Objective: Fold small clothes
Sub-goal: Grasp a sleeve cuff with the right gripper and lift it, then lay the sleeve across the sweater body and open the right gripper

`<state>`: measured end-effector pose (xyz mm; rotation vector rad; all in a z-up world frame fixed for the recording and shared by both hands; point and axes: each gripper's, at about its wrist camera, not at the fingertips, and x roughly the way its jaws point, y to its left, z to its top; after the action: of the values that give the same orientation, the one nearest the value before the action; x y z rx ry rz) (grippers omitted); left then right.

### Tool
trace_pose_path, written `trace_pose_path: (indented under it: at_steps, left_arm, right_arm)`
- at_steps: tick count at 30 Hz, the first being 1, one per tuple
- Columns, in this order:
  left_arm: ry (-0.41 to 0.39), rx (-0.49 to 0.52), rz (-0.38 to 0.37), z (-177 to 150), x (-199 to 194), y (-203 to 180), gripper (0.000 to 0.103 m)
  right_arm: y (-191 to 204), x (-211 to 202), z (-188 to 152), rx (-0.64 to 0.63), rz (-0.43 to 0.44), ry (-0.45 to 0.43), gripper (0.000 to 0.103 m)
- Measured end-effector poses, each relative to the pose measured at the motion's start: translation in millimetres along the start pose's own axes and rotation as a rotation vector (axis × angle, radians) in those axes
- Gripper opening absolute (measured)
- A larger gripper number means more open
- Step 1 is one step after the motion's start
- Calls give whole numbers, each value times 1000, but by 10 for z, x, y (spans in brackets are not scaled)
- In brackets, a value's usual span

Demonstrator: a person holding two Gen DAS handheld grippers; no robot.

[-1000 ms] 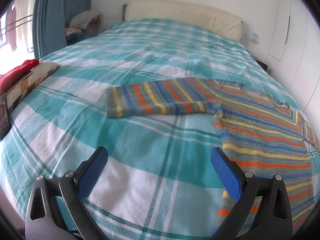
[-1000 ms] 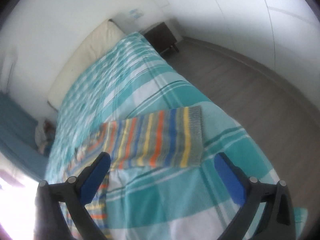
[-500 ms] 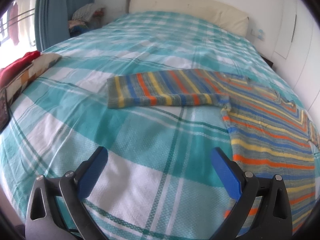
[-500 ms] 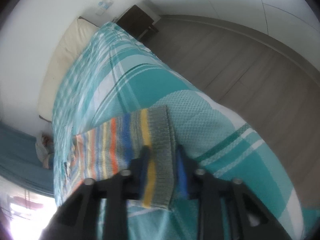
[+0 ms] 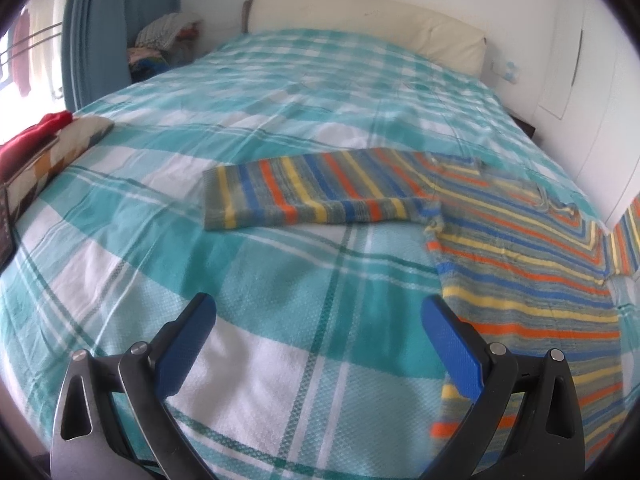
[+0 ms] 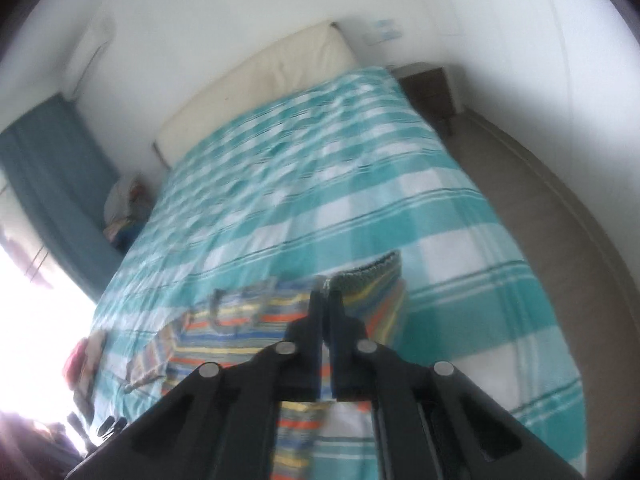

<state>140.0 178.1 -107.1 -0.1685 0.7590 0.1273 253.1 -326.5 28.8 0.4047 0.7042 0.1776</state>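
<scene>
A small striped knit sweater (image 5: 520,256) in blue, orange, yellow and grey lies flat on the teal plaid bedspread (image 5: 280,288). Its left sleeve (image 5: 312,196) stretches out to the left. My left gripper (image 5: 318,332) hovers open over bare bedspread in front of that sleeve, touching nothing. In the right wrist view my right gripper (image 6: 325,292) is shut on the grey cuff (image 6: 370,270) of the other sleeve. That sleeve is lifted off the bed and hangs over the sweater's body (image 6: 236,332). The raised sleeve shows at the far right edge of the left wrist view.
A cream headboard (image 5: 360,20) stands at the far end of the bed. Folded red and patterned clothes (image 5: 36,148) lie at the bed's left edge. A blue curtain (image 5: 100,28) and a pile of laundry (image 5: 164,40) are beyond. A dark nightstand (image 6: 430,88) and wood floor (image 6: 560,208) lie right of the bed.
My right gripper went from open in front of the sleeve end to shut on its cuff, then rose and swung left with it. The left gripper stayed put.
</scene>
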Motion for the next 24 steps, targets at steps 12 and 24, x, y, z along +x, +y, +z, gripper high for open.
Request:
trace_pose_path:
  at_steps: [12, 24]
  left_arm:
    - [13, -93, 3, 55, 12, 234, 102]
    - [55, -91, -30, 38, 59, 172, 102]
  right_arm:
    - [1483, 1741, -439, -73, 192, 266, 13]
    - [675, 1057, -641, -92, 26, 187, 65]
